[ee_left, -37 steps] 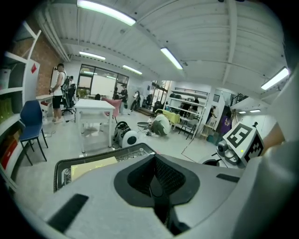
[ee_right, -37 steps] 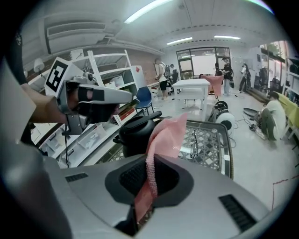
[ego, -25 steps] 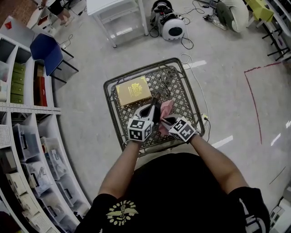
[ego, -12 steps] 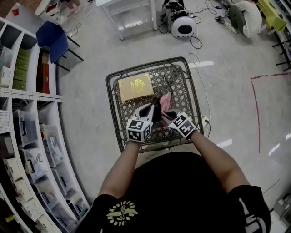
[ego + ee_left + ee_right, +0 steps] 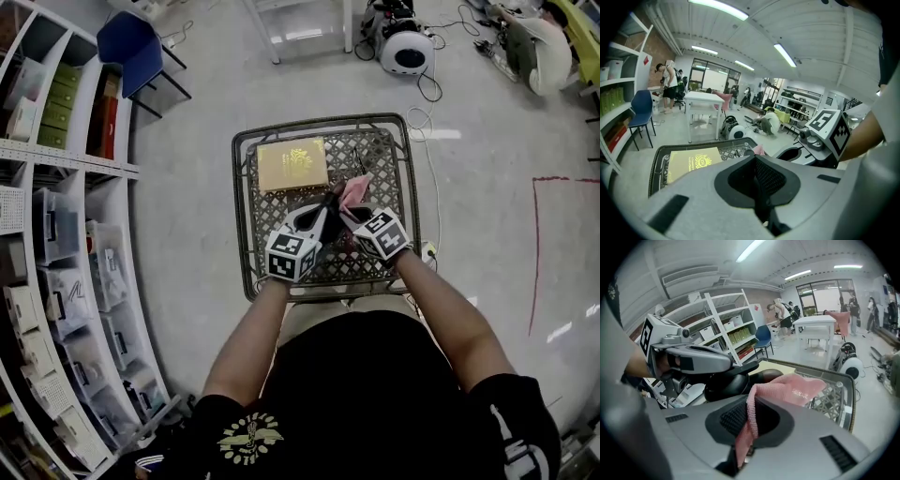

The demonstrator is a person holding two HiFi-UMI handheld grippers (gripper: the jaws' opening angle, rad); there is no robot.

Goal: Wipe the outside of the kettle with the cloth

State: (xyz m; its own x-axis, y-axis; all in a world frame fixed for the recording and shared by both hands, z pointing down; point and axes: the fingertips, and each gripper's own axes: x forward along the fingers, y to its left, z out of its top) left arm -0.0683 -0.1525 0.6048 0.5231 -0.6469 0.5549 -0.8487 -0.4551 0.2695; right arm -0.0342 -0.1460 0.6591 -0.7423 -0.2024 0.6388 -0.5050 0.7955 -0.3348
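On the metal mesh table (image 5: 242, 216) a black kettle (image 5: 331, 225) sits between my two grippers. My left gripper (image 5: 325, 210) is shut, and from the right gripper view it looks clamped on the kettle's black handle (image 5: 737, 368). The dark rounded kettle body (image 5: 736, 384) shows just below that. My right gripper (image 5: 354, 212) is shut on a pink cloth (image 5: 355, 191). The cloth runs up between the jaws (image 5: 747, 427) and drapes forward over the kettle's side (image 5: 790, 389). In the left gripper view the jaws (image 5: 759, 187) hide the kettle.
A gold box (image 5: 292, 165) lies on the far left part of the table. Storage shelves (image 5: 66, 234) line the left side, with a blue chair (image 5: 131, 47) beyond them. A round white machine (image 5: 408, 52), cables and a socket strip (image 5: 429, 251) lie on the floor.
My right gripper has slid with the pink cloth along the kettle toward the table's far side. The left gripper has barely moved. The head view has shifted.
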